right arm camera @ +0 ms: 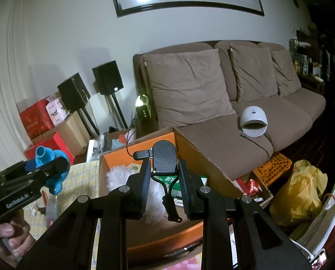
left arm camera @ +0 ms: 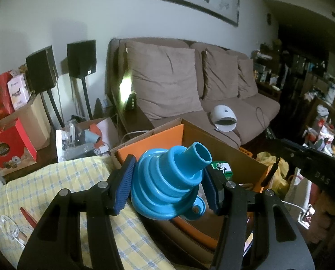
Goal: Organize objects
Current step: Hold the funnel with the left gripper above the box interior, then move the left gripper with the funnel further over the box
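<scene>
My left gripper (left arm camera: 167,184) is shut on a blue collapsible funnel (left arm camera: 174,180), spout pointing up and away, held over the near edge of an open cardboard box (left arm camera: 212,144) with an orange lining. In the right wrist view that same gripper (right arm camera: 48,171) and funnel (right arm camera: 43,155) sit at the left, a hand (right arm camera: 7,236) holding its handle. My right gripper (right arm camera: 165,180) is shut on a small black device (right arm camera: 164,157) with a cord and a wrist strap, above the box (right arm camera: 190,148). Inside the box lie a white fluffy item (right arm camera: 115,177) and a green-and-white package (right arm camera: 174,184).
A yellow checked cloth (left arm camera: 54,180) covers the surface left of the box, with a clear plastic item (left arm camera: 12,229) on it. A brown sofa (right arm camera: 235,90) behind carries a white domed device (right arm camera: 254,121). Speakers (right arm camera: 108,78), red bags (left arm camera: 7,148) and a yellow bag (right arm camera: 302,191) crowd the floor.
</scene>
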### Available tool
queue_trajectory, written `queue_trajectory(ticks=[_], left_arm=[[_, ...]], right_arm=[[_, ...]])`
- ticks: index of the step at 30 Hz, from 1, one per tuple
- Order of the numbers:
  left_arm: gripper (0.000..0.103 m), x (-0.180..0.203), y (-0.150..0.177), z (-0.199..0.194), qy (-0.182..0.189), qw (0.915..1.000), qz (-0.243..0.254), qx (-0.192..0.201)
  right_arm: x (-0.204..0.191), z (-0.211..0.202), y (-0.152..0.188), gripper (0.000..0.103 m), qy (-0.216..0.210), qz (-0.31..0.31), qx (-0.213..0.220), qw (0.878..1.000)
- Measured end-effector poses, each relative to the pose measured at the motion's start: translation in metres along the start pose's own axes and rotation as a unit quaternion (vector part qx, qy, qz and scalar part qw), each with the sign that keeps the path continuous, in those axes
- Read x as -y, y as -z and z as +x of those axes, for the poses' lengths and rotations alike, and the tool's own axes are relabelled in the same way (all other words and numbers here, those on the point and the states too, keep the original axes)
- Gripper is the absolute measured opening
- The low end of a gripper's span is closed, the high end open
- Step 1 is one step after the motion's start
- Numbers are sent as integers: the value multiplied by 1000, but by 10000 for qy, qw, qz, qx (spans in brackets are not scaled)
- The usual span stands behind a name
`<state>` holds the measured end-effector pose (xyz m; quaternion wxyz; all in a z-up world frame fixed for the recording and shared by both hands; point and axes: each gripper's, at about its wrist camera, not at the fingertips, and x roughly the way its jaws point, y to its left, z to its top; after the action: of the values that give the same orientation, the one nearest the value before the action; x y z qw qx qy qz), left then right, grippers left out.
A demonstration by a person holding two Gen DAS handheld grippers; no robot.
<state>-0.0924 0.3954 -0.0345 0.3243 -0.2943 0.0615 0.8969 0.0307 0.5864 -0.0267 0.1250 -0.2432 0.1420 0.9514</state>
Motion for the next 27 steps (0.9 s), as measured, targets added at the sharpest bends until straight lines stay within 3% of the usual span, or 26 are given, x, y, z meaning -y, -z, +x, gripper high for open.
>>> queue_trajectory(ticks=[27], left_arm=[[53,-5,1,18,-67,9998,-182,-51]], right_arm=[[0,12,2,24,23,6,-200,9998]])
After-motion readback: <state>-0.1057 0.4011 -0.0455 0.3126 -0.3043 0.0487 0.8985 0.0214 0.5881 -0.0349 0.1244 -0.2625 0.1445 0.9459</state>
